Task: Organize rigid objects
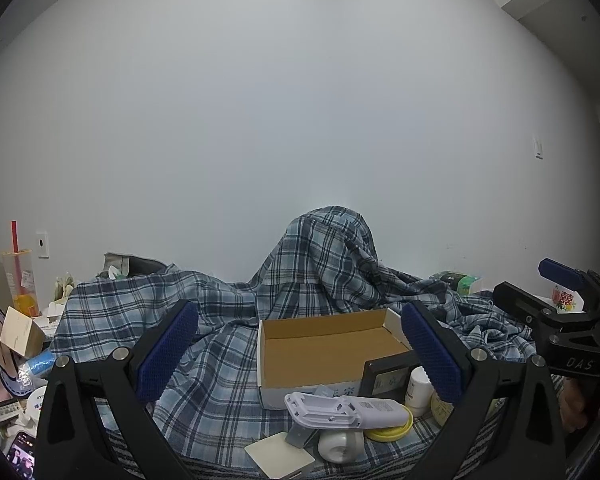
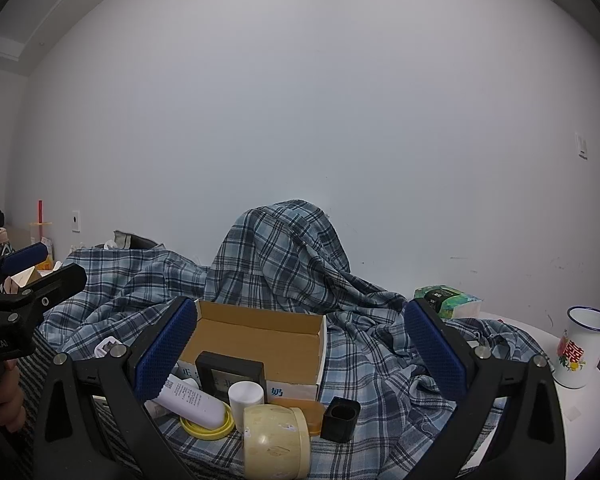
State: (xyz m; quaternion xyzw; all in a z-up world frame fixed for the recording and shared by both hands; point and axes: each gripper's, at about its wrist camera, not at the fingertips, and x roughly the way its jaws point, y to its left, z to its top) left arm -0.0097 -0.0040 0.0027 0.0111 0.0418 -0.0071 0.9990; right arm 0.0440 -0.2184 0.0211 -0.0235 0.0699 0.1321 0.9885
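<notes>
An open cardboard box [image 1: 324,344] [image 2: 260,340] sits empty on a blue plaid cloth. In front of it lie a white remote [image 1: 348,410] [image 2: 188,398], a yellow lid [image 1: 392,432] [image 2: 206,428], a black framed clock [image 1: 388,376] [image 2: 230,372], a small white bottle [image 1: 418,390] [image 2: 246,398], a cream jar [image 2: 276,440], a black cube [image 2: 340,418], a white roll [image 1: 340,446] and a white flat square box [image 1: 278,458]. My left gripper [image 1: 300,352] hangs open above these. My right gripper [image 2: 300,354] is open too, with nothing between its fingers.
The plaid cloth [image 1: 324,256] [image 2: 284,248] rises in a hump behind the box. A drink cup with a red straw [image 1: 18,280], cartons and a phone [image 1: 20,452] crowd the left. A tissue pack [image 2: 446,300] and an enamel mug [image 2: 582,348] stand on the right.
</notes>
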